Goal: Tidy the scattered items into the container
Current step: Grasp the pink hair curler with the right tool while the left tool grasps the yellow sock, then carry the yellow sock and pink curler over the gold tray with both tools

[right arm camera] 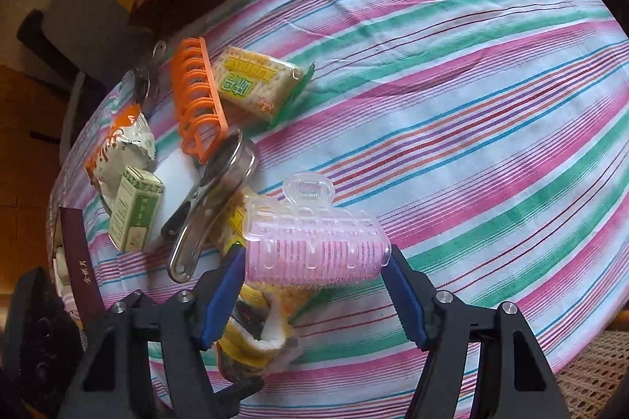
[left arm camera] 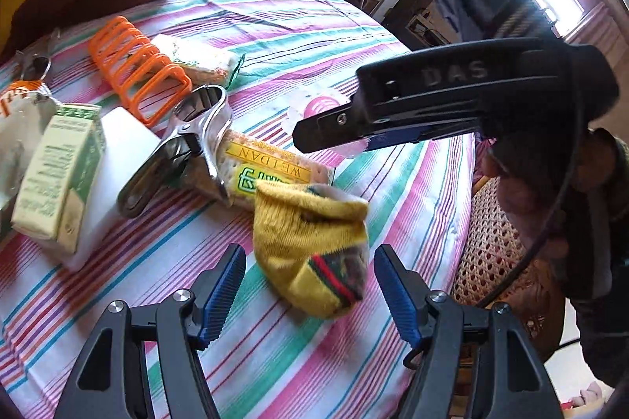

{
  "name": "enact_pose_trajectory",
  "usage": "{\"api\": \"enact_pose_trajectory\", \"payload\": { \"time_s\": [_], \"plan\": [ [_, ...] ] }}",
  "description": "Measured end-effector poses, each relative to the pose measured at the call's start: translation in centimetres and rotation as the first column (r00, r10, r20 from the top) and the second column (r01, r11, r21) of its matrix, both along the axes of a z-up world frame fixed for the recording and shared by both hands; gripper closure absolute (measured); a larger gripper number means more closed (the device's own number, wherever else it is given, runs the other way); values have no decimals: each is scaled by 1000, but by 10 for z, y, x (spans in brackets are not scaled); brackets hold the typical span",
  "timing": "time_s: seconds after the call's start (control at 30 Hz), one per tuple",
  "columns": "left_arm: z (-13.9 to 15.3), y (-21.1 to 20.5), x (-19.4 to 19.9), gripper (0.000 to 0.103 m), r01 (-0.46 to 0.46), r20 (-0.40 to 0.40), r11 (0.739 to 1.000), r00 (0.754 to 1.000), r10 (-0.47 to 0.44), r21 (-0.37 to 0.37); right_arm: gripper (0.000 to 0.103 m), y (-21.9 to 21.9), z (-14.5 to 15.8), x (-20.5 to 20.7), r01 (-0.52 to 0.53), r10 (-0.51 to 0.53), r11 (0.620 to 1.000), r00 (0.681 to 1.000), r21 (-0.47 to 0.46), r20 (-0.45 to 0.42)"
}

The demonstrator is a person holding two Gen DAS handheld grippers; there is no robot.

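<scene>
- Roller (right arm camera: pixel 314 253), pink with a clear clip over it, sits clamped between the blue pads (right arm camera: pixel 222 297) of my right claw (right arm camera: pixel 314 285), lifted off the striped tablecloth (right arm camera: pixel 452 104).
- Left claw (left arm camera: pixel 310 285) has its fingers spread wide and holds nothing; the yellow sock (left arm camera: pixel 314 246) lies between them on the cloth, touching neither pad as far as I can tell.
- Seen from the left wrist, the right claw (left arm camera: pixel 334 131) hangs above the cracker pack (left arm camera: pixel 271 167), just beyond the sock.
- Clutter gathers toward the cloth's left edge: orange rack (right arm camera: pixel 198 96), steel clamp (right arm camera: pixel 208 202), green box (right arm camera: pixel 135 210), snack bag (right arm camera: pixel 118 151), second cracker pack (right arm camera: pixel 255 80).
- A dark-rimmed box (right arm camera: pixel 76 261) at that left edge, with pale things inside, looks to me like the container, though I cannot be sure.
- I judge the step in hand to be carrying the roller there; most items are still out.
- Next, I reckon, the right claw must cross over the clutter, clear the rim, then let go; the left can close on the sock.
</scene>
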State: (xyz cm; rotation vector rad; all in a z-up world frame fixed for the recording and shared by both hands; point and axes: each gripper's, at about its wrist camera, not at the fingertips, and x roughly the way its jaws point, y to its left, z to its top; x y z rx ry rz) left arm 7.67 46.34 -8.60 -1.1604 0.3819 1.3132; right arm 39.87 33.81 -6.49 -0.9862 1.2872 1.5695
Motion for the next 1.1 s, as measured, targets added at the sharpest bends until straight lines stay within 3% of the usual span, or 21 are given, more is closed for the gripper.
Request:
{"api": "enact_pose_trajectory", "payload": {
  "time_s": [0.17, 0.23, 0.4, 0.8, 1.1],
  "plan": [
    [-12, 8, -3, 35, -15, 26, 1000, 1000, 15, -7, 33, -5, 11, 3, -3, 4, 998, 1000, 62, -17],
    [-12, 9, -1, 46, -18, 32, 1000, 999, 18, 4, 33, -5, 17, 5, 3, 2, 995, 999, 99, -49],
    [-7, 3, 5, 61, -27, 3, 999, 1000, 27, 31, 33, 9, 20, -3, 37, -18, 987, 993, 158, -120],
    [19, -63, 10, 64, -103, -87, 993, 990, 107, 49, 33, -3, 38, -19, 20, 50, 956, 973, 293, -227],
    [43, -142, -9, 64, -236, -131, 969, 961, 244, 77, 33, -36, 41, -66, -114, 172, 923, 977, 368, -128]
  ]
}}
